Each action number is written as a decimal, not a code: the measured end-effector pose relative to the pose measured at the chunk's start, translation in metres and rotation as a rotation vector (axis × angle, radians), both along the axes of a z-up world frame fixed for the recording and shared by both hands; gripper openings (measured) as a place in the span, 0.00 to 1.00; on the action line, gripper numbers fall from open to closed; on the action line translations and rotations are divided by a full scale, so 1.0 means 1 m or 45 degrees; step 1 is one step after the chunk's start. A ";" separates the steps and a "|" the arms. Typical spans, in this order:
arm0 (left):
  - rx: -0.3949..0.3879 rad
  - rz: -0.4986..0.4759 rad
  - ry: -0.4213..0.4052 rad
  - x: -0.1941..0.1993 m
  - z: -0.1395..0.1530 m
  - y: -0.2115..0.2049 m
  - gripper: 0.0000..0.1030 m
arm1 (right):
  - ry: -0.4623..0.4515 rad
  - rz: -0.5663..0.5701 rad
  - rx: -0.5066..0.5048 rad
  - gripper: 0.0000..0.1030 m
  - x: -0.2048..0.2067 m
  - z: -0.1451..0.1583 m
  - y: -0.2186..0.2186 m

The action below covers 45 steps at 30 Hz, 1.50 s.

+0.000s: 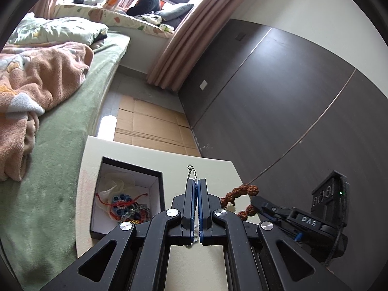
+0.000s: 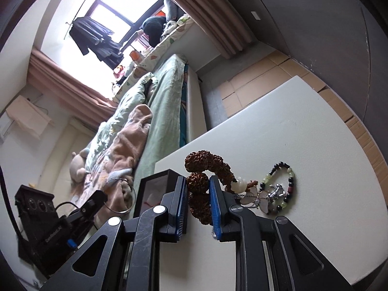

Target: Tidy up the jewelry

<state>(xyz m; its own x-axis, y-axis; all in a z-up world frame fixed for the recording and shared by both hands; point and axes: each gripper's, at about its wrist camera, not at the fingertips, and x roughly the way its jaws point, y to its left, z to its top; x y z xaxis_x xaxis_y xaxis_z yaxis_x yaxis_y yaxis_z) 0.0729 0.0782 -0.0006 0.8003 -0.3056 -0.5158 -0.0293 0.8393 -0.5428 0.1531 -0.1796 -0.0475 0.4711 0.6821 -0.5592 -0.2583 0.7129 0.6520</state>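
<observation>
White tabletop point(image 2: 303, 131) sits beside a green-sheeted bed point(image 1: 60, 145), carrying one black jewelry box point(image 1: 131, 169) with a tangle of red cord and blue beads inside. The left gripper point(image 1: 196, 184) is pressed together on one thin silver hoop point(image 1: 191, 172). The right gripper point(image 2: 198, 186) pinches one brown seed-bead bracelet point(image 2: 206, 167). One black-and-green beaded bracelet point(image 2: 287, 184) and one silver pendant point(image 2: 275, 192) lie just beside it on the table.

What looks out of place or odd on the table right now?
Nothing is spilled or damaged. Two pieces still lie loose on the table, outside the box: a beaded bracelet and a pale flower ornament lying against it.
</observation>
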 end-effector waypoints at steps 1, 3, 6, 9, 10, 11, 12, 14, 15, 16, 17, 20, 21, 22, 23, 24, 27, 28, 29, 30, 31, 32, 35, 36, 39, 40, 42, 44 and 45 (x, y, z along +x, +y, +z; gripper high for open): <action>0.006 0.011 -0.001 -0.001 0.000 0.002 0.01 | -0.015 0.005 0.013 0.20 -0.002 0.003 0.001; 0.023 0.037 -0.001 -0.002 0.001 0.007 0.01 | -0.038 0.016 0.046 0.20 -0.004 0.007 0.001; 0.049 0.069 0.008 -0.003 -0.001 0.014 0.01 | -0.084 0.039 0.095 0.20 -0.009 0.016 0.007; 0.037 0.096 0.035 -0.003 -0.005 0.020 0.01 | -0.125 0.064 0.144 0.20 -0.013 0.023 0.012; 0.030 0.102 0.040 -0.002 -0.006 0.022 0.01 | -0.138 0.073 0.160 0.20 -0.014 0.025 0.014; 0.023 0.108 0.048 -0.001 -0.007 0.024 0.01 | -0.150 0.082 0.174 0.20 -0.016 0.027 0.015; 0.017 0.113 0.057 -0.001 -0.008 0.025 0.01 | -0.159 0.091 0.189 0.20 -0.018 0.030 0.017; -0.004 0.119 0.079 0.001 -0.010 0.029 0.02 | -0.182 0.115 0.233 0.20 -0.020 0.034 0.020; -0.017 0.120 0.084 0.001 -0.012 0.030 0.02 | -0.196 0.124 0.247 0.20 -0.022 0.037 0.022; -0.032 0.120 0.089 0.003 -0.013 0.033 0.02 | -0.212 0.131 0.257 0.20 -0.024 0.040 0.023; -0.038 0.121 0.095 0.003 -0.013 0.034 0.02 | -0.227 0.138 0.268 0.20 -0.025 0.042 0.025; -0.048 0.126 0.113 0.005 -0.016 0.037 0.16 | -0.259 0.152 0.282 0.20 -0.028 0.048 0.030; -0.054 0.132 0.117 0.006 -0.017 0.038 0.37 | -0.270 0.157 0.289 0.20 -0.029 0.050 0.032; -0.062 0.141 0.113 0.005 -0.017 0.039 0.61 | -0.282 0.162 0.293 0.20 -0.030 0.052 0.033; -0.074 0.160 0.093 0.003 -0.016 0.041 0.70 | -0.294 0.166 0.290 0.20 -0.030 0.056 0.036; -0.081 0.182 0.065 -0.001 -0.014 0.043 0.78 | -0.300 0.171 0.289 0.20 -0.029 0.059 0.038; -0.069 0.192 0.035 -0.004 -0.008 0.046 0.79 | -0.306 0.191 0.295 0.20 -0.030 0.065 0.045; -0.071 0.191 0.035 -0.003 -0.008 0.047 0.79 | -0.308 0.195 0.298 0.20 -0.029 0.068 0.047; -0.078 0.192 0.039 -0.003 -0.009 0.048 0.79 | -0.313 0.199 0.297 0.20 -0.028 0.071 0.049; -0.088 0.194 0.043 -0.003 -0.010 0.049 0.79 | -0.321 0.202 0.298 0.20 -0.028 0.074 0.051; -0.098 0.195 0.046 -0.003 -0.010 0.051 0.79 | -0.328 0.210 0.303 0.20 -0.028 0.077 0.053; -0.102 0.196 0.047 -0.003 -0.010 0.052 0.79 | -0.334 0.218 0.308 0.20 -0.028 0.080 0.056; -0.097 0.210 0.039 -0.006 -0.009 0.056 0.79 | -0.363 0.242 0.299 0.20 -0.028 0.091 0.066; -0.095 0.216 0.036 -0.008 -0.008 0.058 0.79 | -0.368 0.252 0.296 0.20 -0.028 0.093 0.069; -0.092 0.238 0.031 -0.011 -0.007 0.062 0.79 | -0.361 0.285 0.288 0.20 -0.027 0.092 0.081; -0.091 0.245 0.032 -0.012 -0.007 0.064 0.79 | -0.349 0.299 0.288 0.20 -0.026 0.088 0.087; -0.086 0.262 0.039 -0.013 -0.008 0.068 0.79 | -0.327 0.318 0.280 0.20 -0.025 0.076 0.095; -0.082 0.275 0.051 -0.015 -0.010 0.071 0.79 | -0.289 0.335 0.267 0.20 -0.021 0.061 0.104; -0.079 0.279 0.059 -0.015 -0.010 0.073 0.79 | -0.266 0.338 0.251 0.20 -0.018 0.056 0.107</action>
<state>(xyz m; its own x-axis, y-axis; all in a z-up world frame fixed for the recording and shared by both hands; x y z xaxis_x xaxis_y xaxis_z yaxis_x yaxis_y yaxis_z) 0.0577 0.1508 -0.0111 0.8270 -0.1593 -0.5391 -0.2334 0.7751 -0.5871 0.1347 -0.0724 0.0087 0.3537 0.8804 -0.3158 -0.5589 0.4696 0.6834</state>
